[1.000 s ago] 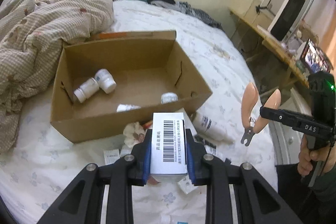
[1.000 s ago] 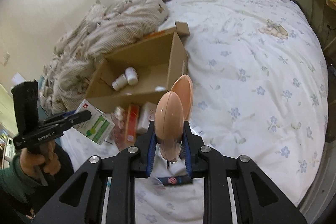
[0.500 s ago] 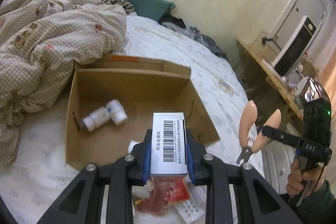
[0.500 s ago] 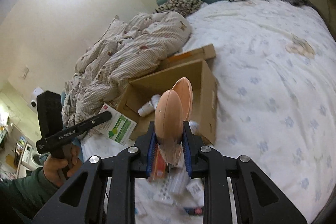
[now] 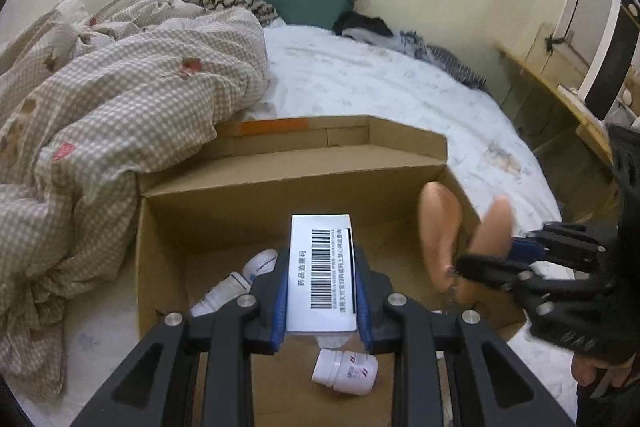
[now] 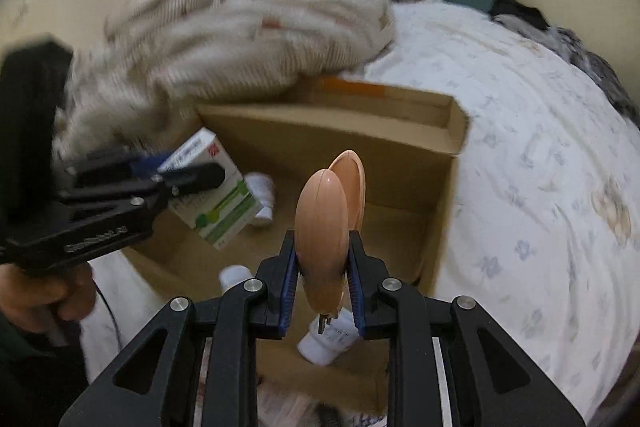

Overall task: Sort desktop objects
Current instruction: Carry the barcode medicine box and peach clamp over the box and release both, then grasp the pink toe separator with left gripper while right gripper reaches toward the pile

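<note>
Cardboard box [image 5: 192, 183] — both tongs loaded, overhead

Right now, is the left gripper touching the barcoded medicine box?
Touching. The left wrist view shows the left gripper with its blue jaws pressed against both sides of the medicine box.

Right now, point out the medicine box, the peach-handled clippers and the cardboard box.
medicine box [image 5: 322, 267]: left wrist view, on its barcode face.
peach-handled clippers [image 6: 322, 227]: right wrist view, on the near handle.
cardboard box [image 5: 288, 203]: left wrist view, on its far inner wall.
</note>
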A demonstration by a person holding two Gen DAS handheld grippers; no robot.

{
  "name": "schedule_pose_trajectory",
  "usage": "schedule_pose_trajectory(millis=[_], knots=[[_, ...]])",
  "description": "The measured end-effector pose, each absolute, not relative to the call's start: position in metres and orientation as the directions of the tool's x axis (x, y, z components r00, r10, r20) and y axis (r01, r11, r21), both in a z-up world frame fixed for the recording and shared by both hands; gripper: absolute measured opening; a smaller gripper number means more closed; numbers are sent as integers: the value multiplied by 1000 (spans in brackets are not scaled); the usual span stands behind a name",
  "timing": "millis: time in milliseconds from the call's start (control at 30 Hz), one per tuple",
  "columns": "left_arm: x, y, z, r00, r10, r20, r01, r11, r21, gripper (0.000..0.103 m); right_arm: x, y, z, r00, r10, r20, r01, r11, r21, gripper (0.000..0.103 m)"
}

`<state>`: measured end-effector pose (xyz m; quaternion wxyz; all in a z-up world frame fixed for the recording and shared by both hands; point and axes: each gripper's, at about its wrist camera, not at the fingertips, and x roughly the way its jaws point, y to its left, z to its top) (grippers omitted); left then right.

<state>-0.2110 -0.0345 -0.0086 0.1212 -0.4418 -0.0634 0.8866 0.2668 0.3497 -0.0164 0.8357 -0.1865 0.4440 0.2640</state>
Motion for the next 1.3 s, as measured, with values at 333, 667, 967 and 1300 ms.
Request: schedule_pose_trajectory(millis=[333, 667, 967, 1300], knots=[[-220, -38, -39, -462, 238, -854, -102, -971, -216, 31, 300, 387, -47, 388, 143, -911, -608, 782, -136, 25], [-216, -66, -32, -480, 252, -840, 25, -953, -301, 71, 289, 365, -48, 325, 197, -925, -535, 845, -8, 62], [-188, -59, 0, -527, 331, -783, -64, -934, -352, 71, 216, 323, 18, 417, 220, -882, -495, 869, -17, 62], [-133, -35, 24, -476, 414, -776, -150, -908, -392, 71, 111, 270, 46, 441, 270, -856, -466, 884, 39, 62]])
